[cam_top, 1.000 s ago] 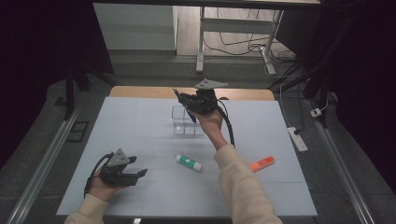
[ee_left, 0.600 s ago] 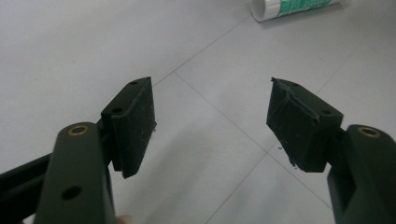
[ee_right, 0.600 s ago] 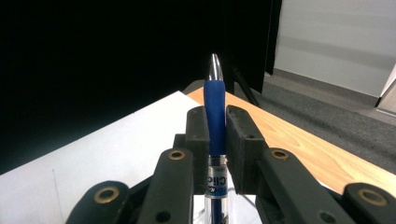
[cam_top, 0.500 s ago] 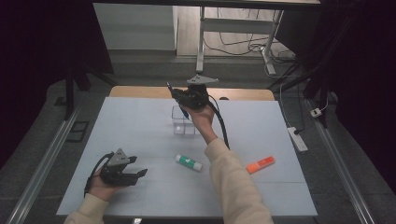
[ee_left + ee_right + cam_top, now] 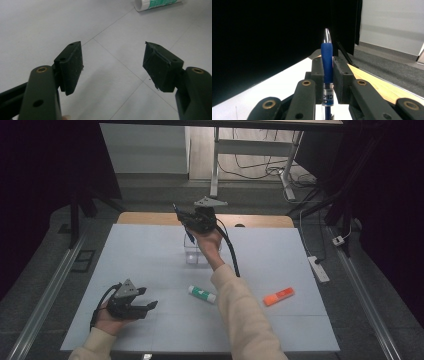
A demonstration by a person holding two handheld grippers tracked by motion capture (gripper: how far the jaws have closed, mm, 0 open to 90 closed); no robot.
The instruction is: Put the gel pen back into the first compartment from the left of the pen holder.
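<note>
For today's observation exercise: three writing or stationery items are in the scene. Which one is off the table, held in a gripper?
The blue pen, clamped upright in the right gripper. The glue stick and orange marker lie flat on the table.

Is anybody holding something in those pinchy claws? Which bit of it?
The right gripper pinches a blue pen around its middle, tip sticking out. The left gripper is open, holding nothing.

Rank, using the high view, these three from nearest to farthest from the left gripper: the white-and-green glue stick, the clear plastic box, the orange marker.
1. White-and-green glue stick: just right of the left gripper.
2. Clear plastic box: farther back, mid-table.
3. Orange marker: far right side.
</note>
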